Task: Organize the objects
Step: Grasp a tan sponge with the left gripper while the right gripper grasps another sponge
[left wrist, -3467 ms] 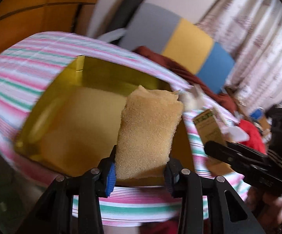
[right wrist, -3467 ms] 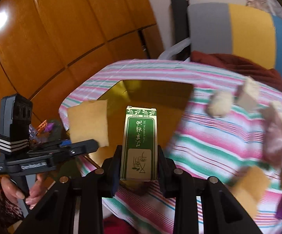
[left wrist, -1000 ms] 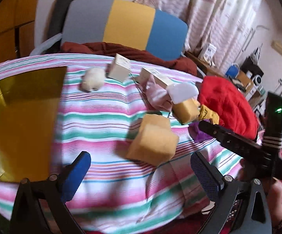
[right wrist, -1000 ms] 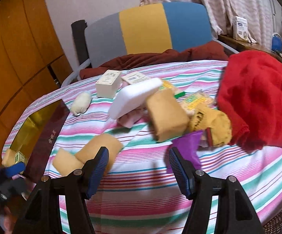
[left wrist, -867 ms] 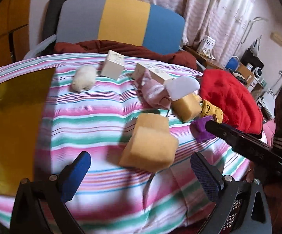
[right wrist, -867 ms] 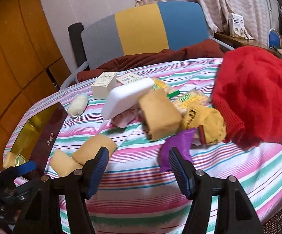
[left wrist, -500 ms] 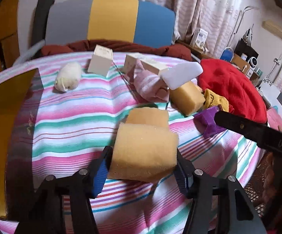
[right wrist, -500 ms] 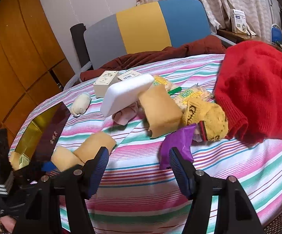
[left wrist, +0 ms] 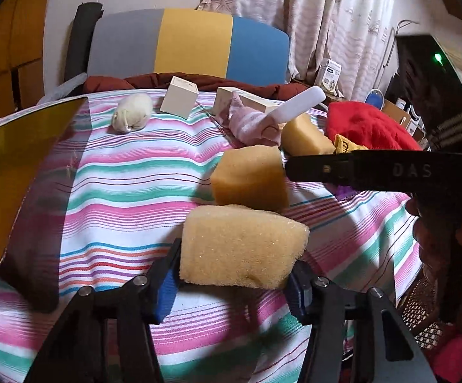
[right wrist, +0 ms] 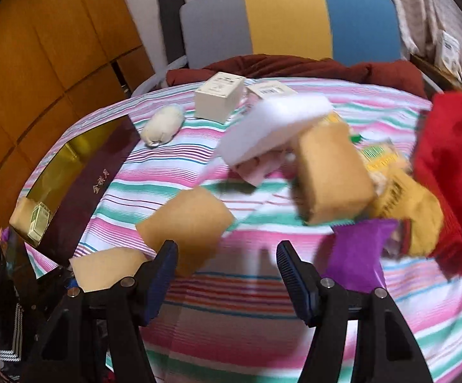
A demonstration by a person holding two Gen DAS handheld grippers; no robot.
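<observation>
Yellow sponge [left wrist: 242, 247] lies crosswise between the closing left claw [left wrist: 232, 282] pads, pinched; right claw [right wrist: 227, 274] hangs spread, empty, beside a farther sponge [right wrist: 186, 223].

So many colours here. The tablecloth [left wrist: 129, 172] is striped in pink, white, teal and a bit of purple and orange. The near sponge [left wrist: 242, 250] is pale yellow-tan, and the second sponge [left wrist: 250, 182] behind it is a deeper mustard. The box [right wrist: 81, 172] is shiny gold inside with a dark maroon side carrying gold characters. The chair back [left wrist: 192, 46] goes grey, yellow, blue. There's also a red knit [left wrist: 365, 127], a purple cloth [right wrist: 358, 252], a pink striped sock [left wrist: 250, 123] and blue gripper pads [right wrist: 290, 277].
</observation>
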